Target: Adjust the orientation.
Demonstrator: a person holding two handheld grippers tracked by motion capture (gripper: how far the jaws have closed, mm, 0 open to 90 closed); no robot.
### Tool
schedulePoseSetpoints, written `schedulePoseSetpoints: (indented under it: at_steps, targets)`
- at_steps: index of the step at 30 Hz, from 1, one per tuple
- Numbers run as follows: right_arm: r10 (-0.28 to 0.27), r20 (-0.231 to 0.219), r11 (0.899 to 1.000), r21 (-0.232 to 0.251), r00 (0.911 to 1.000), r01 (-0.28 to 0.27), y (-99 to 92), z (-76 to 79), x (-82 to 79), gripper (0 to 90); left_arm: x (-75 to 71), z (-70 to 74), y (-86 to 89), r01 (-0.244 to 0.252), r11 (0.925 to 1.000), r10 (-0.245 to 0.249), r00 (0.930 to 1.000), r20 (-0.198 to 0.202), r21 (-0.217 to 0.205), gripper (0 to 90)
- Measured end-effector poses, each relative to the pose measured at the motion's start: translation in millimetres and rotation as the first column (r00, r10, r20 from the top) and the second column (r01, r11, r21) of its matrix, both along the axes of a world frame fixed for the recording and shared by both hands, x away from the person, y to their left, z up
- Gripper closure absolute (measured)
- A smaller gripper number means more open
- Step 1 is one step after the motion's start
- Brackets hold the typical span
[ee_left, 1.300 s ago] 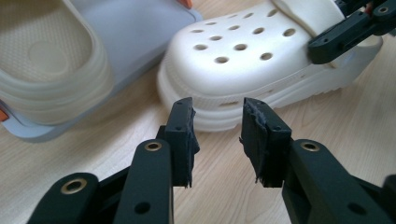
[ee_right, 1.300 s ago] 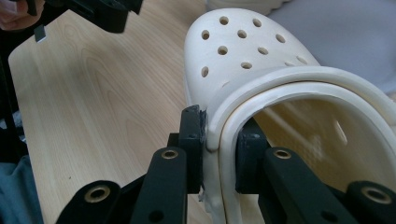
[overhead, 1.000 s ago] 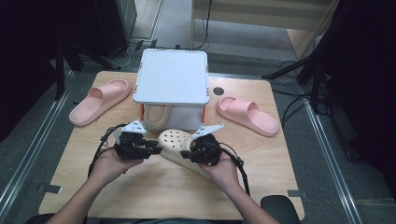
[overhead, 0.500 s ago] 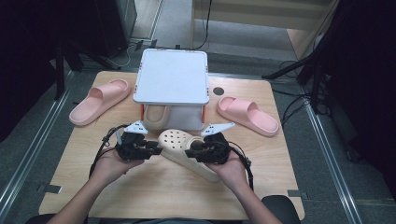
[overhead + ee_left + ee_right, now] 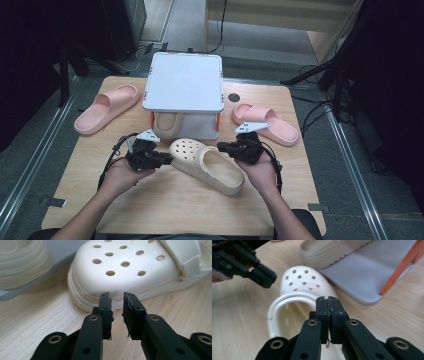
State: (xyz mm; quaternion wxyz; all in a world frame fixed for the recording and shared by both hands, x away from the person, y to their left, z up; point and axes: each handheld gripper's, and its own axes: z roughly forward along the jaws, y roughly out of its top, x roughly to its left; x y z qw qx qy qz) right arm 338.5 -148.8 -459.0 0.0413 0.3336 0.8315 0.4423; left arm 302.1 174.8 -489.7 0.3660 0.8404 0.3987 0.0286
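Wooden bench (image 5: 165, 210), seen from above: the cream clog (image 5: 207, 164) lies near its middle, just in front of the grey rack (image 5: 184, 82). Your left gripper (image 5: 116, 298) has just been closing; its fingers stand narrowly apart at the clog's toe, gripping nothing. Your right gripper (image 5: 327, 301) has its fingers pressed together, empty, over the clog's heel opening. Both hands rest low, pointing inward.

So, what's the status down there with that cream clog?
Left tool open, tips at the toe of the cream holed clog. Right tool shut, holding nothing, over the clog's heel. Clog flat on the wooden table. Grey two-tier rack just behind.
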Motion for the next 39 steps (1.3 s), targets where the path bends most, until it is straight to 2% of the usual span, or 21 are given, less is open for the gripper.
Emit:
schedulePoseSetpoints:
  at_steps: [2,5,7,11,14,25,39]
  targets:
    - [-0.005,-0.019,1.000,0.011,0.9998,0.005,-0.3,-4.4,6.6,88.7,0.1,-0.5,-0.6,0.004,1.0000,-0.004,1.0000,0.004,0.001,77.3]
    - [-0.009,-0.033,1.000,0.003,0.9994,0.009,1.9,-9.4,13.4,88.7,-0.1,-1.6,-2.7,0.009,1.0000,-0.009,0.9999,0.009,0.004,77.4]
    - [0.003,-0.021,1.000,-0.019,0.9998,-0.003,5.7,-10.8,17.5,88.7,0.1,-3.4,-4.8,0.009,0.9999,-0.009,0.9999,0.009,0.008,77.4]
    - [0.015,-0.027,0.999,-0.038,0.9995,-0.016,13.3,-15.5,22.8,88.5,-0.2,-6.0,-8.2,0.017,0.9997,-0.017,0.9997,0.019,0.019,77.5]
    - [0.012,-0.041,1.000,-0.028,0.9991,-0.013,12.5,-16.9,24.4,88.1,0.1,-6.3,-7.5,0.020,0.9996,-0.021,0.9996,0.020,0.019,77.9]
    - [0.008,-0.039,0.999,-0.036,0.9992,-0.009,12.7,-17.4,16.5,87.8,4.5,-6.8,-8.9,0.016,0.9998,-0.016,0.9998,0.015,0.011,77.2]
    - [-0.016,-0.031,0.999,-0.048,0.9994,0.014,10.3,-19.1,-4.9,87.4,24.6,-7.5,-13.7,0.014,0.9999,-0.014,0.9999,0.010,-0.005,75.6]
